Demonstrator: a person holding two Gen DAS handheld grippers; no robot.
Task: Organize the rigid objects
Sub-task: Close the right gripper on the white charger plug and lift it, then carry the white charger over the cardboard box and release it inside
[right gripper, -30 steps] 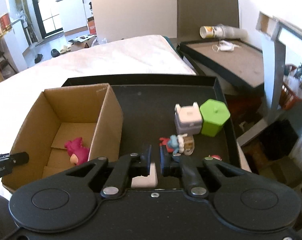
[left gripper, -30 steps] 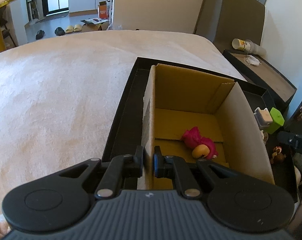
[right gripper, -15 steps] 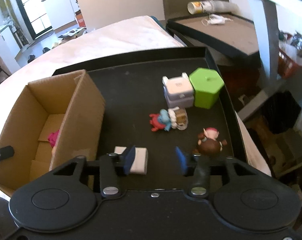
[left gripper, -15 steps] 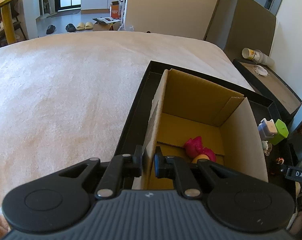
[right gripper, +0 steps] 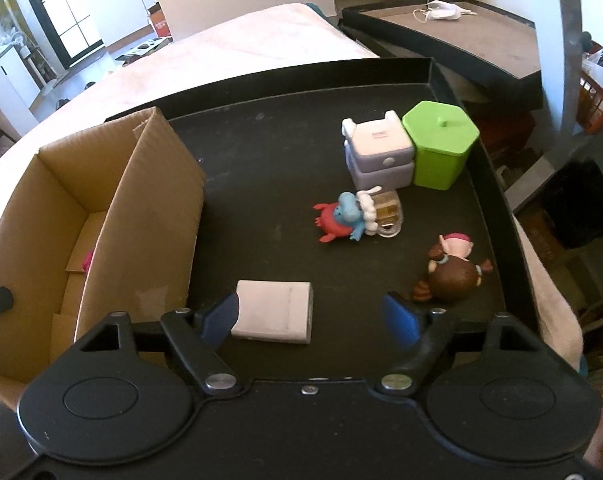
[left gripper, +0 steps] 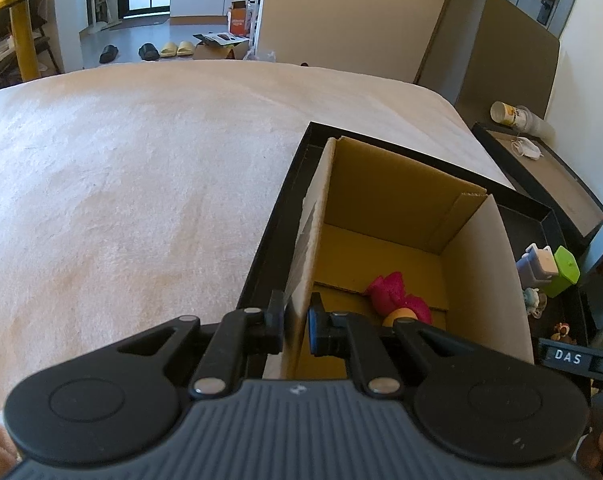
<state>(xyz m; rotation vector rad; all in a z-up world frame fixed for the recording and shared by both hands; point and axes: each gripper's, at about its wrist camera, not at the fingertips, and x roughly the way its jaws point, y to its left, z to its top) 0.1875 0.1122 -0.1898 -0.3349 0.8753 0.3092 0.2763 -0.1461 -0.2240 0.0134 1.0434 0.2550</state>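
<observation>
**Left gripper clamped on box wall; right gripper wide over tray**

Left gripper [left gripper: 295, 322]: jaws closed narrow on the near end of the left wall of the box [left gripper: 477, 268], one finger outside, one inside. The box stands open-topped in the left part of the black tray [right gripper: 285, 152], which rests on a cream-covered bed [left gripper: 141, 184]. A pink toy [left gripper: 397, 292] lies on the box floor.

Right gripper [right gripper: 313, 318]: jaws spread wide and empty, poised above the tray's near edge. A white block [right gripper: 275, 310] lies flat on the tray, just beside the left blue pad [right gripper: 221, 314] — contact cannot be confirmed. A brown-haired doll [right gripper: 449, 270] lies beyond the right pad, apart from it.

Other items on the tray, right of the box: a blue-and-red figure [right gripper: 341, 218] lying on its side; behind it a lavender case [right gripper: 379, 154] and a green hexagonal tub [right gripper: 439, 144], side by side and touching.
</observation>
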